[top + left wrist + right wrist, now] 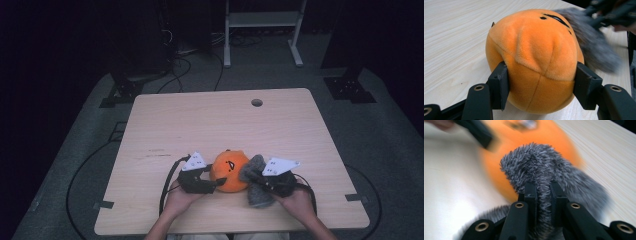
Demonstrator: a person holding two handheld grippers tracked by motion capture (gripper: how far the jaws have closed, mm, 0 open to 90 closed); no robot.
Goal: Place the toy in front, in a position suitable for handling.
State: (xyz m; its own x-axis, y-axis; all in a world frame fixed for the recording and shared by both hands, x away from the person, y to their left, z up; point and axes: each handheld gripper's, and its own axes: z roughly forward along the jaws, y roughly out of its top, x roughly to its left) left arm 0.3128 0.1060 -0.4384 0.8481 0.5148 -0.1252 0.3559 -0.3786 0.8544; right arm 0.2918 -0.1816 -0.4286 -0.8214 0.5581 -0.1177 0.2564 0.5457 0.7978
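Observation:
A round orange plush toy point(230, 172) with a black stitched face rests on the wooden table point(210, 120) near its front edge. My left gripper point(215, 182) comes in from the toy's left. In the left gripper view its pads point(499, 85) press into both sides of the plush toy point(536, 57). A grey fuzzy cloth point(256, 196) lies against the toy's right side. My right gripper point(255, 177) is shut on a raised fold of the cloth point(536, 162), with the blurred orange toy point(564, 142) just behind it.
A round cable hole point(257, 102) sits near the table's far edge. Beyond the table stand a white frame point(262, 20) and black stands, with cables point(175, 65) on the grey floor. Both forearms enter from the bottom.

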